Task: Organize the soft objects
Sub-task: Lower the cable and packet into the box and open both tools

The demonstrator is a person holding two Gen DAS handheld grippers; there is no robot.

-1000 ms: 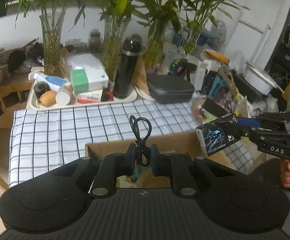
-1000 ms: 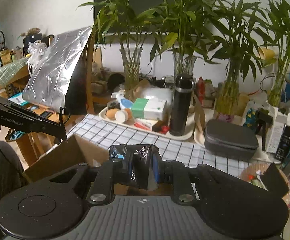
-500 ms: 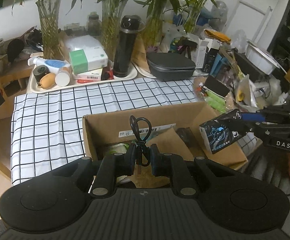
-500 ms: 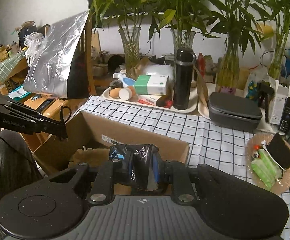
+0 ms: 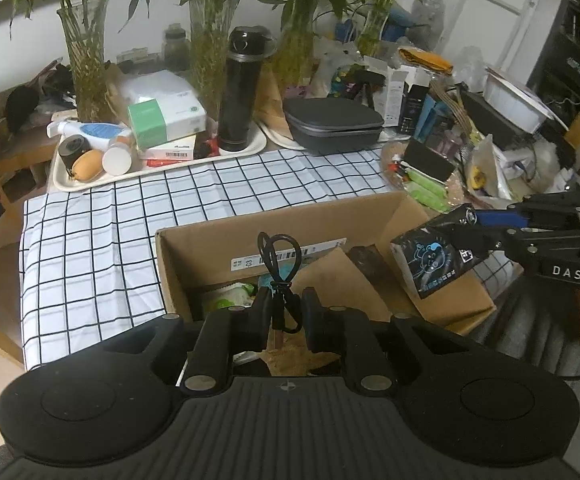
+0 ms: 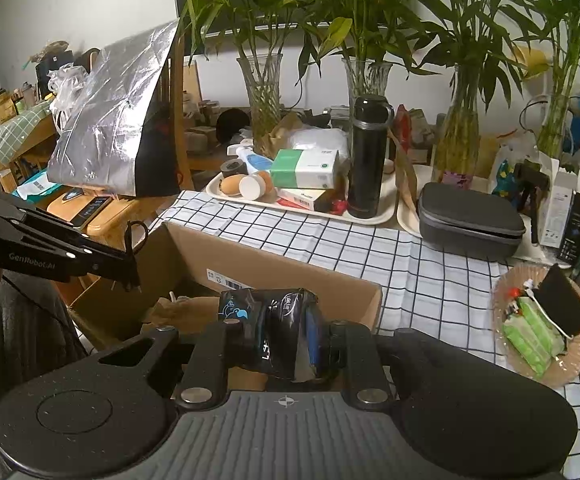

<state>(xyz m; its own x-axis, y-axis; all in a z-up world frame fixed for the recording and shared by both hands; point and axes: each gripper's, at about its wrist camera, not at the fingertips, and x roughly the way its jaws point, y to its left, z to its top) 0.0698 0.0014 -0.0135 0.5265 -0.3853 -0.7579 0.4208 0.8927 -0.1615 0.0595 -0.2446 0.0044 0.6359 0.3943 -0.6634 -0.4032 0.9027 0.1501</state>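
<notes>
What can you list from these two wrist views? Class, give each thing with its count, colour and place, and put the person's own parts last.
Cardboard box: one, brown, open, on the checked cloth.
Checked cloth: one, white with black lines, over the table.
Flask: one, black, upright on the tray.
Tray: one, cream, behind the cloth.
Zip case: one, dark grey, right of the flask.
Glass vases: four, clear, holding green stems, at the back.
Cable: one, black, looped, in the left claw.
Tissue pack: one, black, in the right claw.
Left claw: over the box.
Right claw: over the box.
</notes>
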